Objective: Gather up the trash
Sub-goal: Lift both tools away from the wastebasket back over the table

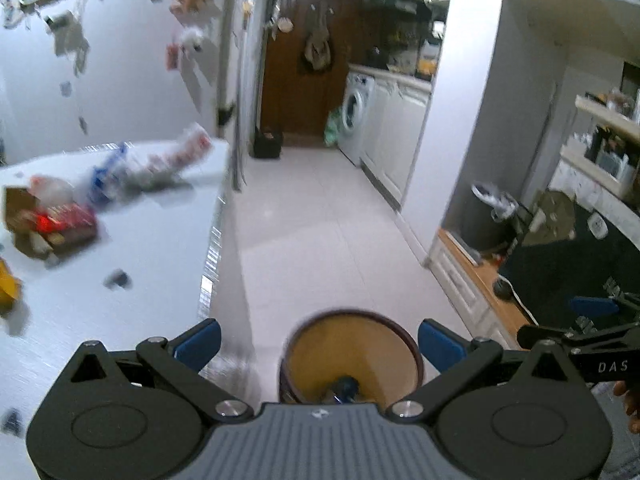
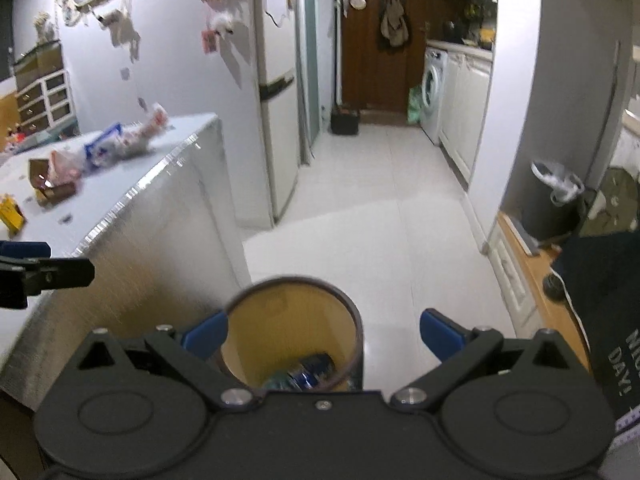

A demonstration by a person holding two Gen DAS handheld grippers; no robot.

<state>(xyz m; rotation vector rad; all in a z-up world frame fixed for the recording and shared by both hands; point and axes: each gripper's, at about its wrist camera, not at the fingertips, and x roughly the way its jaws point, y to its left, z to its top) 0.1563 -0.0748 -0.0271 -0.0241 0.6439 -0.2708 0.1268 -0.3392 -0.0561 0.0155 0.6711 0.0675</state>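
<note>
A round bin [image 1: 352,356] with a dark rim and tan inside stands on the floor below both grippers; it also shows in the right wrist view [image 2: 294,332]. A blue can [image 2: 310,372] lies in it. My left gripper [image 1: 318,344] is open and empty above the bin. My right gripper [image 2: 322,336] is open and empty just right of the bin's mouth. Trash lies on the white table [image 1: 120,320]: a red and brown wrapper pile [image 1: 52,224], a blue and clear plastic bag [image 1: 136,168], a yellow piece [image 1: 8,288] and small scraps [image 1: 118,279].
The table's edge [image 2: 152,184] runs beside the bin. A fridge [image 2: 276,100], a tiled floor [image 2: 380,200], a washing machine [image 2: 434,92] and a brown door [image 2: 380,40] lie ahead. A second dark bin [image 2: 554,200] and a wooden ledge [image 2: 532,272] are at right.
</note>
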